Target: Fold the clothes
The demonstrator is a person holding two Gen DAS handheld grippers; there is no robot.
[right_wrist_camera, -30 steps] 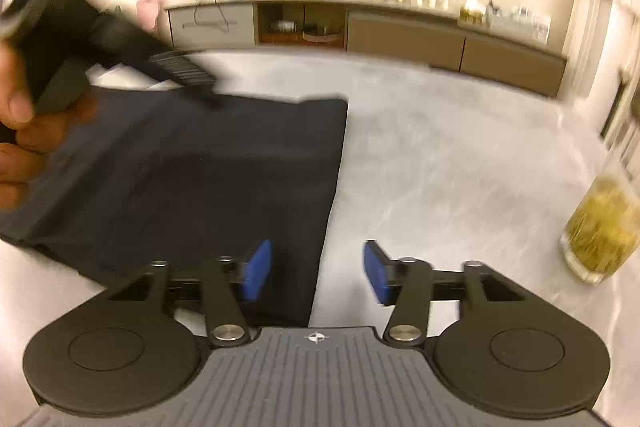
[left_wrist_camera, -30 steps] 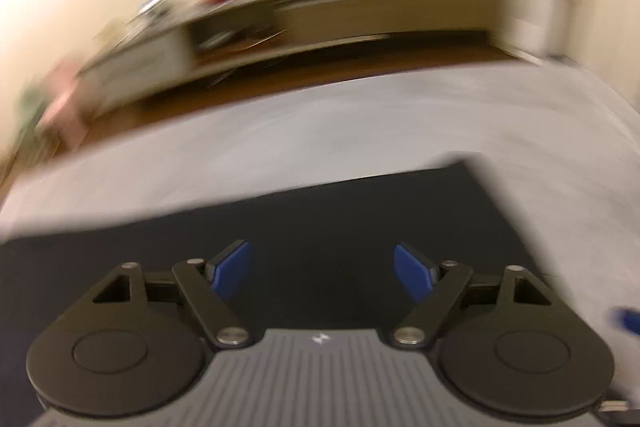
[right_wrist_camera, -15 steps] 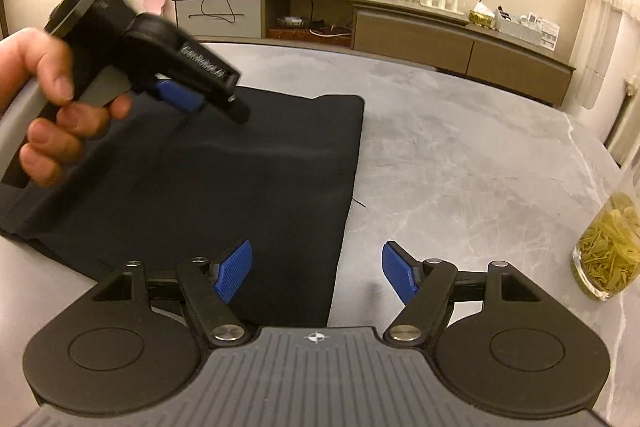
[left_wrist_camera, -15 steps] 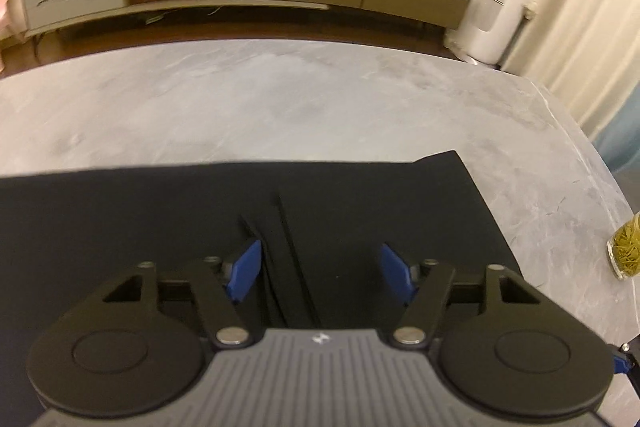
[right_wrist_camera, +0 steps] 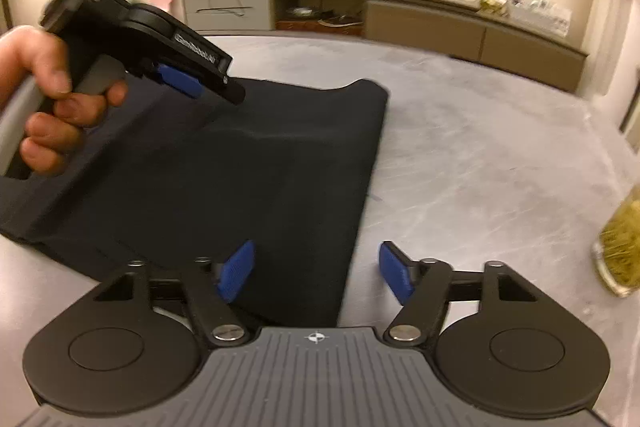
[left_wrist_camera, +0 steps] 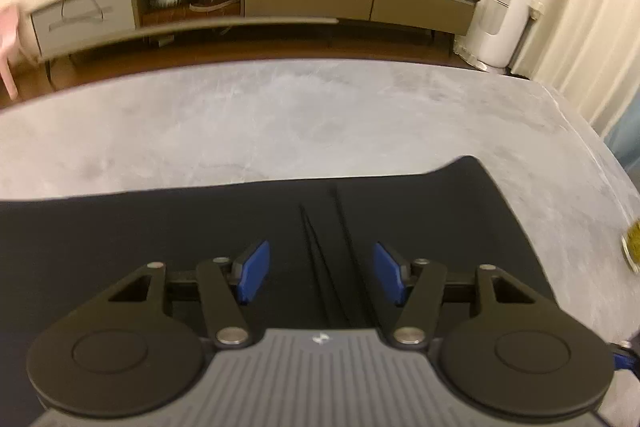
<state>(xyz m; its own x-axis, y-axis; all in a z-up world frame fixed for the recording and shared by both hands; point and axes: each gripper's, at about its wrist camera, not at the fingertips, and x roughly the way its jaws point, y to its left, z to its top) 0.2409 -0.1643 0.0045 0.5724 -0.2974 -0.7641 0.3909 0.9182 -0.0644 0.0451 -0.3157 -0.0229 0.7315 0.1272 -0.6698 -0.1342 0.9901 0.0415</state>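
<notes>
Dark garment [right_wrist_camera: 224, 179] lies flat on the grey table [right_wrist_camera: 500, 163], already partly folded by the look of it, long axis running left-right across the left wrist view. Right gripper [right_wrist_camera: 316, 273] sits low at the garment's near right corner: the cloth's right edge runs between the pads, left pad over fabric, right pad over bare table; jaws are closing but pads press on nothing yet. Left gripper [left_wrist_camera: 320, 273] hovers over the garment's middle, pointed down and forward, jaws parted a moderate way, nothing held; dark seam lines [left_wrist_camera: 324, 251] run away from it between the pads. Left hand [right_wrist_camera: 52, 99] holds that tool above the cloth's far-left part. Right gripper judged nearer a graspable edge; left one would need to reach the far edge or a side. Hard to tell: how many layers, garment type, and the left end, cut off by the frame. Glass jar [right_wrist_camera: 620, 243] stands well right of the cloth, partly cropped.
</notes>
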